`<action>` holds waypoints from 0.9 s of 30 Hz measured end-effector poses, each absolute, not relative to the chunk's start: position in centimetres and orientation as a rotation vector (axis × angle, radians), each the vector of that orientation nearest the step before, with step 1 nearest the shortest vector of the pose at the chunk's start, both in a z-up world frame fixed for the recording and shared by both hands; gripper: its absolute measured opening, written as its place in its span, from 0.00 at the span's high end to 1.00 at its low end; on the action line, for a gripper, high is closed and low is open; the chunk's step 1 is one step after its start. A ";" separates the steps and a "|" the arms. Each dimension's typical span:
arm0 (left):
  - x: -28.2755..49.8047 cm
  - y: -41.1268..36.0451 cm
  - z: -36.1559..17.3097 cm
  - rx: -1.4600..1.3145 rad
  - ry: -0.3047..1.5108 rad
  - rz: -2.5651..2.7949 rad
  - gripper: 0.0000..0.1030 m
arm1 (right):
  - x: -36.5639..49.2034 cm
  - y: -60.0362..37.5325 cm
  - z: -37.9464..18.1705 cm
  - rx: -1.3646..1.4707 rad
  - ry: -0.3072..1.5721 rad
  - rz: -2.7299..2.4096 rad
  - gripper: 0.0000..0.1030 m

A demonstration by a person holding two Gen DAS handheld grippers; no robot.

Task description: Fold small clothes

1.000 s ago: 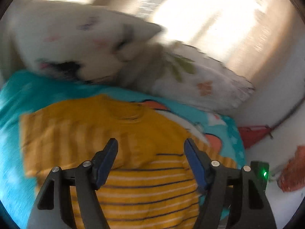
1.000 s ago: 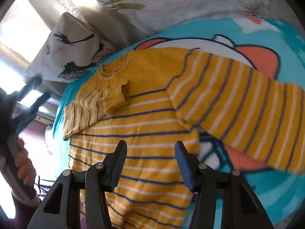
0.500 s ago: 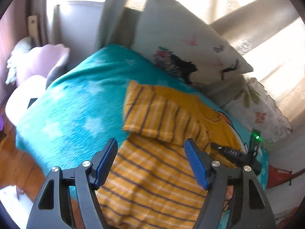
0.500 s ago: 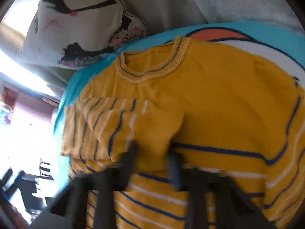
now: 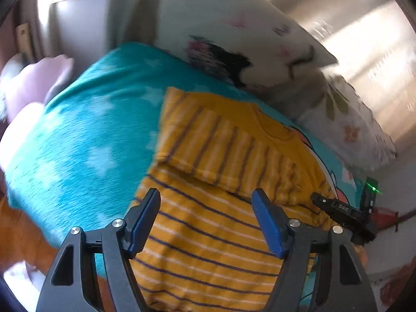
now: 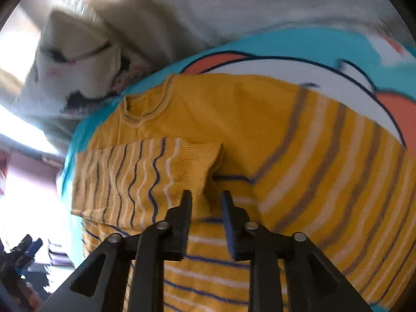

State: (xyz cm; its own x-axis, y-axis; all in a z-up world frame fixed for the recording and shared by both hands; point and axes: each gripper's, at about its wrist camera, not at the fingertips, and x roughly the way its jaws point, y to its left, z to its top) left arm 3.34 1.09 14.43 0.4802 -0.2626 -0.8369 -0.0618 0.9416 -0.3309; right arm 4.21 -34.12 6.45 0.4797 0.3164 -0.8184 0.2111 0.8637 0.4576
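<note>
A small yellow sweater (image 5: pixel 208 234) with blue and white stripes lies flat on a teal blanket (image 5: pixel 91 143). One sleeve (image 5: pixel 223 150) is folded across its chest; it also shows in the right wrist view (image 6: pixel 145 179). The other sleeve (image 6: pixel 338 171) lies spread out to the right. My left gripper (image 5: pixel 206 202) is open and empty above the sweater's body. My right gripper (image 6: pixel 206 197) hangs just over the folded sleeve's cuff with its jaws narrowly apart, gripping nothing I can see. It also shows in the left wrist view (image 5: pixel 338 209) at the sweater's right edge.
Two printed pillows (image 5: pixel 247 52) (image 5: pixel 351 119) lean against the curtain at the back of the bed. The blanket's left edge drops to a wooden floor (image 5: pixel 18 234). A pink chair (image 5: pixel 33 83) stands at the far left.
The right gripper has drawn back from the folded sleeve and its jaws have parted a little. The left gripper stayed open and shifted only slightly over the sweater.
</note>
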 end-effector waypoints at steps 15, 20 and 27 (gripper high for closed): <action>5.2 -11.8 11.7 -0.202 1.185 -0.476 0.30 | -22.0 -48.9 4.8 1.032 0.908 -0.406 0.49; 4.9 -13.8 12.3 -0.153 1.177 -0.502 0.30 | -22.6 -51.8 3.0 1.222 0.771 -0.333 0.48; 3.9 -13.2 12.1 -0.152 1.178 -0.462 0.30 | -20.4 -57.4 3.5 1.264 0.671 -0.367 0.81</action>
State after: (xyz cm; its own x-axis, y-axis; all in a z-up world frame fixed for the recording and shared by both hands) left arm 3.89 -13.22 12.14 0.3023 -0.4245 -0.8535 0.2684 0.8970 -0.3511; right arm -20.41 -57.40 3.52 0.7568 0.1050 -0.6451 0.5998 0.2805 0.7493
